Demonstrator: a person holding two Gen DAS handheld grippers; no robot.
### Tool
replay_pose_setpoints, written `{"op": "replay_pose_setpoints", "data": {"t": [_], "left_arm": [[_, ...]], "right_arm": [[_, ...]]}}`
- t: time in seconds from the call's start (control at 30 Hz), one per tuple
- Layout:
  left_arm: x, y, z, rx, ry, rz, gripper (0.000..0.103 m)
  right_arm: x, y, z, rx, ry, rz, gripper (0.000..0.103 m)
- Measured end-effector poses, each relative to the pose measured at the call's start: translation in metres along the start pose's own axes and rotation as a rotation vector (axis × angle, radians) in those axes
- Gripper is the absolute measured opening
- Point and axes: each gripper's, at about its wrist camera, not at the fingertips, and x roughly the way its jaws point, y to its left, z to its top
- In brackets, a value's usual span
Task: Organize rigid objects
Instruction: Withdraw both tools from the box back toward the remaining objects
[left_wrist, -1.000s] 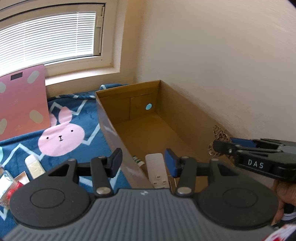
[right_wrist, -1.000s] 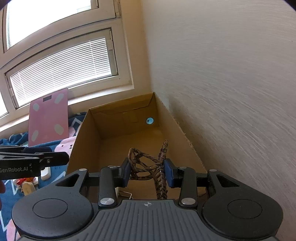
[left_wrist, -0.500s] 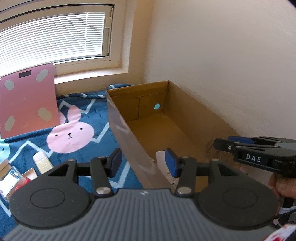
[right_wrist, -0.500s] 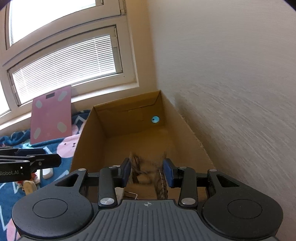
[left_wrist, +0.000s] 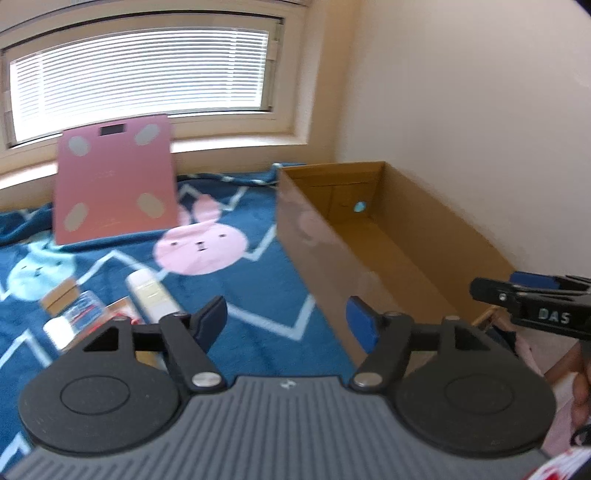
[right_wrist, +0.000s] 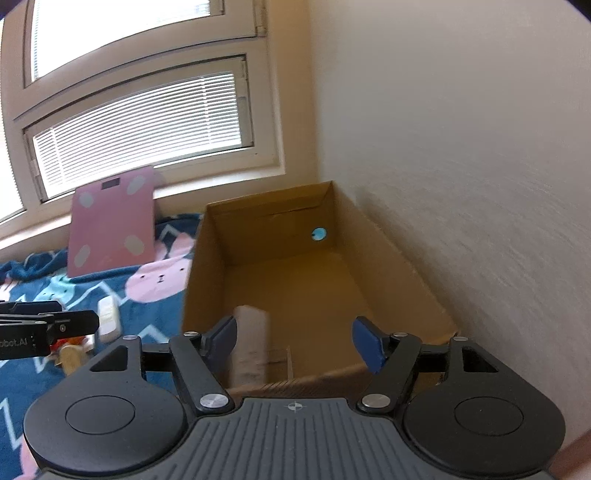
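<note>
An open cardboard box stands against the wall on a blue bunny blanket. A white remote-like bar lies inside its near end. My right gripper is open and empty above the box's near edge; it also shows in the left wrist view. My left gripper is open and empty, over the blanket left of the box; it shows in the right wrist view. Loose items lie on the blanket: a white bar, a clear packet.
A pink bathroom scale leans against the windowsill at the back. The wall runs close along the box's right side. More small items lie on the blanket under my left gripper.
My right gripper opened and let go of the patterned brown item, which is now out of sight. My left gripper swung left, away from the box and over the blanket.
</note>
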Motion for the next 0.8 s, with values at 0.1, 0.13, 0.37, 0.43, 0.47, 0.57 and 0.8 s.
{"op": "replay_pose_setpoints", "data": {"t": [0.1, 0.13, 0.37, 0.43, 0.47, 0.57, 0.8], "left_arm": [[-0.015, 0.016, -0.011, -0.022, -0.004, 0.027, 0.073], [-0.021, 0.020, -0.014, -0.027, -0.005, 0.034, 0.073], [-0.058, 0.056, -0.037, -0.060, -0.019, 0.103, 0.076], [-0.068, 0.065, -0.043, -0.061, -0.025, 0.125, 0.076], [-0.073, 0.069, -0.046, -0.060, -0.026, 0.135, 0.076], [-0.086, 0.081, -0.056, -0.063, -0.027, 0.163, 0.076], [-0.110, 0.110, -0.077, -0.095, -0.019, 0.208, 0.076]], "right_arm": [[-0.011, 0.014, -0.007, 0.007, -0.004, 0.026, 0.068], [-0.014, 0.018, -0.009, 0.008, -0.005, 0.037, 0.069], [-0.033, 0.054, -0.025, -0.001, 0.005, 0.085, 0.070], [-0.034, 0.064, -0.032, -0.006, 0.020, 0.099, 0.070], [-0.034, 0.070, -0.035, -0.010, 0.027, 0.105, 0.070], [-0.036, 0.083, -0.045, -0.015, 0.043, 0.124, 0.070], [-0.038, 0.107, -0.059, -0.025, 0.071, 0.152, 0.070]]}}
